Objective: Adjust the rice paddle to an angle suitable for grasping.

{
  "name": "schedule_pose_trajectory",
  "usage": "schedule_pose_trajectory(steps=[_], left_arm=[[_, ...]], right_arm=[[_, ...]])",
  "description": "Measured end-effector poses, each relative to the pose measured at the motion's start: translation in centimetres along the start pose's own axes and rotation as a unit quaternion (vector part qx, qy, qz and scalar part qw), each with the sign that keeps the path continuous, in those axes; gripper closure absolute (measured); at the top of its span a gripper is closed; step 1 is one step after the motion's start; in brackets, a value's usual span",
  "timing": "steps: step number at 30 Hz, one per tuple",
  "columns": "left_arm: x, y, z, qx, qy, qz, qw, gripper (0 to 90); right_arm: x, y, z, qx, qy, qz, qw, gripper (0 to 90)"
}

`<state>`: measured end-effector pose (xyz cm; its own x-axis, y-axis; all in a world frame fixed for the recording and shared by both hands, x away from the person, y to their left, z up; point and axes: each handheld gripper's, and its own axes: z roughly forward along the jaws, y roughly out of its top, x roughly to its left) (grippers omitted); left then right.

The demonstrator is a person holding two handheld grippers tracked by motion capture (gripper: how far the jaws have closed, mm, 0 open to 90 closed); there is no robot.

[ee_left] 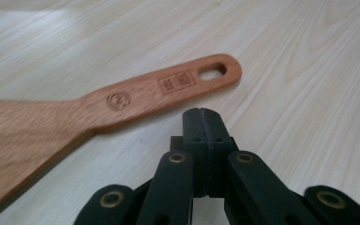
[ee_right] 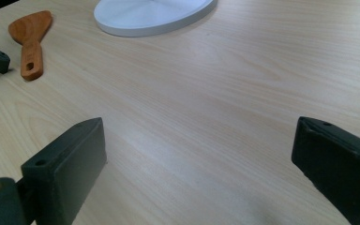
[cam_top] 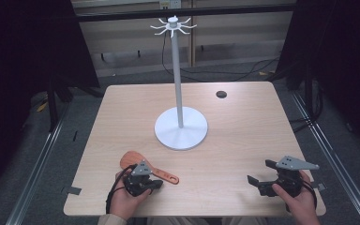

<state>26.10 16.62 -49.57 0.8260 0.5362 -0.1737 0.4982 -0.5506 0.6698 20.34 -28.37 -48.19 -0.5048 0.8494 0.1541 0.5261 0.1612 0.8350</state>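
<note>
1. The table (cam_top: 243,140) carries everything, and I take the white stand (cam_top: 181,127) as my landmark; its round base sits near the middle of the table, and its thin pole rises to a crown of hooks (cam_top: 173,26) at the top.

2. The wooden spatula (cam_top: 146,167) lies flat on the table, in front of the stand's base and to its left, on my side of it; blade and base are near each other but apart; the handle, with its hanging hole at the end, points away from the stand toward the near edge.

3. My left gripper (cam_top: 155,184) rests in front of the stand and to its left, just beside the spatula's handle; its jaws are pressed together with nothing between them; in the left gripper view (ee_left: 200,123) the closed tips sit short of the handle (ee_left: 168,91), not touching it.

4. My right gripper (cam_top: 258,174) rests in front of the stand and to its right, well apart from the spatula; its jaws stand wide and empty; in the right gripper view the bare table shows between them.

5. I judge the step in hand as the approach to the spatula, with no grip made; the next move calls for spreading the left jaws, setting them astride the handle, then closing; the hole in the handle suggests that a hook on the stand is the goal.
</note>
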Motion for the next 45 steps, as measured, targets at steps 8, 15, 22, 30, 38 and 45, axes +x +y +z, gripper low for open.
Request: schedule_pose_trajectory(steps=[8, 15, 22, 30, 38, 45], left_arm=[[-0.1, 1.3, 1.5, -0.007, 0.004, 0.009, 0.9999, 90.0], [0.6, 2.6, 2.8, -0.018, 0.007, 0.009, 0.9998, 90.0], [1.6, 3.4, 3.3, -0.018, 0.022, 0.006, 0.9996, 89.2], [2.3, 3.8, 3.7, -0.024, 0.033, 0.005, 0.9991, 87.7], [2.8, 4.2, 3.9, -0.023, 0.039, 0.003, 0.9989, 84.7], [3.1, 4.1, 2.4, -0.017, 0.038, 0.030, 0.9987, 66.6]], right_arm=[[-0.2, -0.8, -0.9, 0.002, -0.015, 0.008, 0.9999, 2.7], [-0.6, -1.4, -1.9, -0.002, -0.026, 0.012, 0.9996, 2.6], [-1.2, -2.1, -2.7, -0.004, -0.037, 0.022, 0.9990, 2.7], [-1.3, -2.3, -2.5, -0.002, -0.038, 0.021, 0.9990, 2.7], [-0.8, -1.9, -1.7, 0.002, -0.027, 0.011, 0.9996, 2.7], [-1.1, -1.4, -1.5, -0.005, -0.024, 0.011, 0.9996, 2.7]])
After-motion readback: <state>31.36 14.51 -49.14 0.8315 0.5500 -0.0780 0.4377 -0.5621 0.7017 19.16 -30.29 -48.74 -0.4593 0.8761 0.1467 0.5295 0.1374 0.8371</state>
